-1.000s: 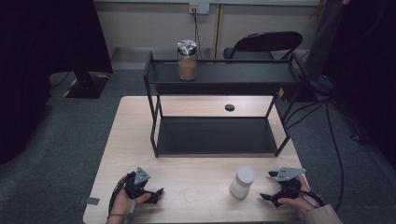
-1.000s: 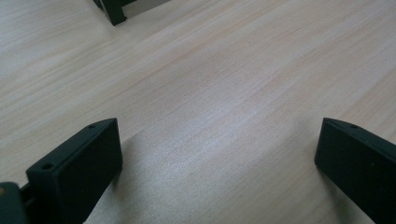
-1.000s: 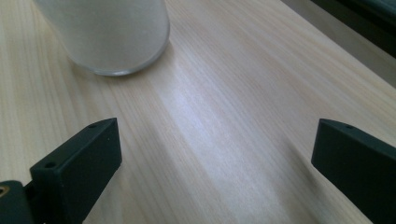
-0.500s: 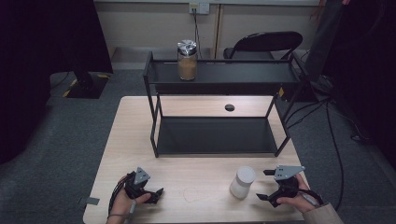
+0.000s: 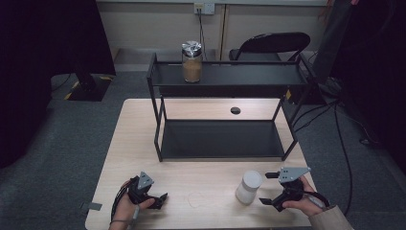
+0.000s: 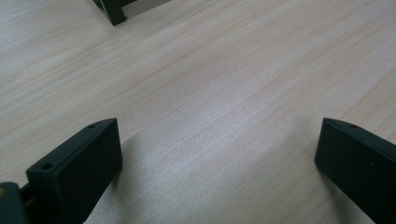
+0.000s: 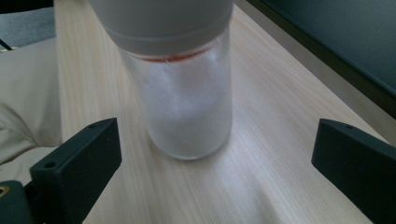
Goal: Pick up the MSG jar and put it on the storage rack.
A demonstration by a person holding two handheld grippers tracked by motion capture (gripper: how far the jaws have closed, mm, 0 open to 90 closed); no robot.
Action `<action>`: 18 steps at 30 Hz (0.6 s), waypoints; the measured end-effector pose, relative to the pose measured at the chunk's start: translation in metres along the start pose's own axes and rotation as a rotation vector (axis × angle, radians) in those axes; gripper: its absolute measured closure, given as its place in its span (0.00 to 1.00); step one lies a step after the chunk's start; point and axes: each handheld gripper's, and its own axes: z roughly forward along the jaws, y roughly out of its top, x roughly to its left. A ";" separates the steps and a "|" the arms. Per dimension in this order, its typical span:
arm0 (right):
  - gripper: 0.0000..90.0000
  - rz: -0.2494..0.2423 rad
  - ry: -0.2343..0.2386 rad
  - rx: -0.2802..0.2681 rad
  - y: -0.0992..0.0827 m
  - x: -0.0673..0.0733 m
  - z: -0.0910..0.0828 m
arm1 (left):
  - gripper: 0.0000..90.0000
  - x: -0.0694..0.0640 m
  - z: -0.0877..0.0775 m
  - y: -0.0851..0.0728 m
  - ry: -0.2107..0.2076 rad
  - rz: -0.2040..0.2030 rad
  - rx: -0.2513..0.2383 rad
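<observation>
while the jar (image 5: 249, 187) stands upright on the table (image 5: 143, 143) near its front edge, the right gripper (image 5: 269, 188) sits just beside it, jaws apart; the left gripper (image 5: 160, 197) rests well apart, jaws also spread.

Two jars in all — one white-lidded jar (image 5: 249, 187) standing on the table (image 5: 139, 143), and one metal-lidded jar (image 5: 191, 62) of brown stuff up on the rack's top shelf. One black two-tier rack (image 5: 225, 115) on the one wooden table. Two grippers, the left gripper (image 5: 160, 199) and the right gripper (image 5: 266, 188) — one per hand. One dark chair (image 5: 273, 45) behind the table, and one wall socket (image 5: 203, 8) on the far wall.
</observation>
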 end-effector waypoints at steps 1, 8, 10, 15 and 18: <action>0.01 -0.003 0.006 -0.002 0.001 0.000 0.001 | 0.00 0.000 0.000 0.000 0.000 0.000 0.000; 0.00 0.005 0.033 -0.040 0.006 -0.002 0.004 | 0.00 0.000 0.000 0.000 0.000 0.000 0.000; 0.00 0.012 0.038 -0.053 0.007 -0.002 0.005 | 0.00 0.000 0.000 0.000 0.000 0.000 0.000; 0.00 0.026 0.060 -0.079 0.010 -0.002 0.010 | 0.00 0.000 0.000 0.000 0.000 0.000 -0.001; 0.00 0.024 0.058 -0.087 0.012 -0.001 0.014 | 0.00 0.000 0.000 0.000 0.000 0.002 0.002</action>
